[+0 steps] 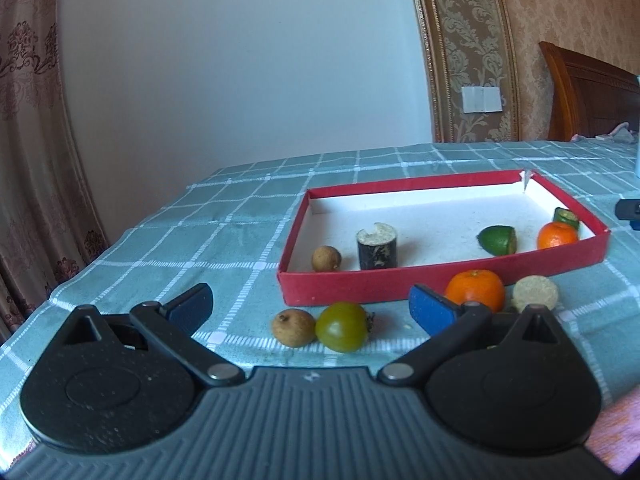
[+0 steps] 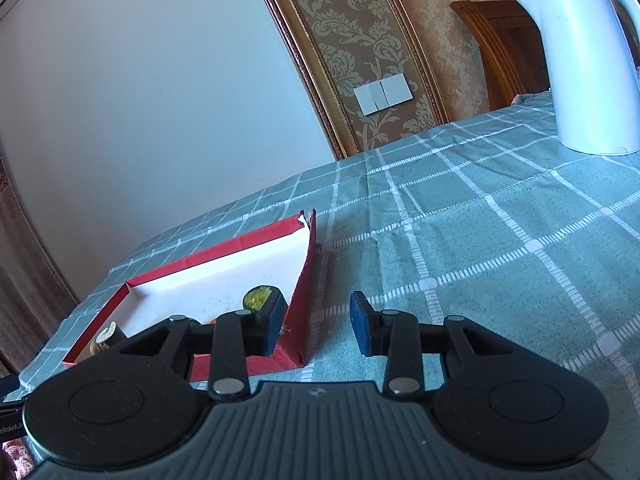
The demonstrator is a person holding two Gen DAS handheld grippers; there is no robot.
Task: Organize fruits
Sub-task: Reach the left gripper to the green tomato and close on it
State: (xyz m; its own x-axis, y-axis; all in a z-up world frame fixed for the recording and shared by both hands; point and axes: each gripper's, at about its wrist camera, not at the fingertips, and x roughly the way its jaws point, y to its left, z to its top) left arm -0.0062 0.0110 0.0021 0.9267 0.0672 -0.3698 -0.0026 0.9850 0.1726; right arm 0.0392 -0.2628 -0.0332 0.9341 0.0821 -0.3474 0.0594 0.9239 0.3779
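Observation:
A red box [image 1: 400,284] with a white floor holds a brown longan [image 1: 326,258], a dark sugarcane stub [image 1: 377,247], a half lime [image 1: 498,240], an orange [image 1: 557,235] and a green cut piece [image 1: 566,218]. In front of the box lie another longan [image 1: 294,327], a green tomato-like fruit [image 1: 342,326], a second orange [image 1: 475,290] and a pale round slice [image 1: 535,295]. My left gripper [image 1: 312,312] is wide open just short of the longan and green fruit, holding nothing. My right gripper [image 2: 318,326] is open only slightly and straddles the box's right wall [image 2: 305,280] without pressing on it; a green-yellow cut piece [image 2: 262,298] sits just beyond its left finger.
A white electric kettle [image 2: 588,68] stands on the green checked tablecloth [image 2: 480,240] at the far right. The table's left edge drops off by a curtain [image 1: 28,160]. A wooden headboard [image 1: 592,96] is behind the table.

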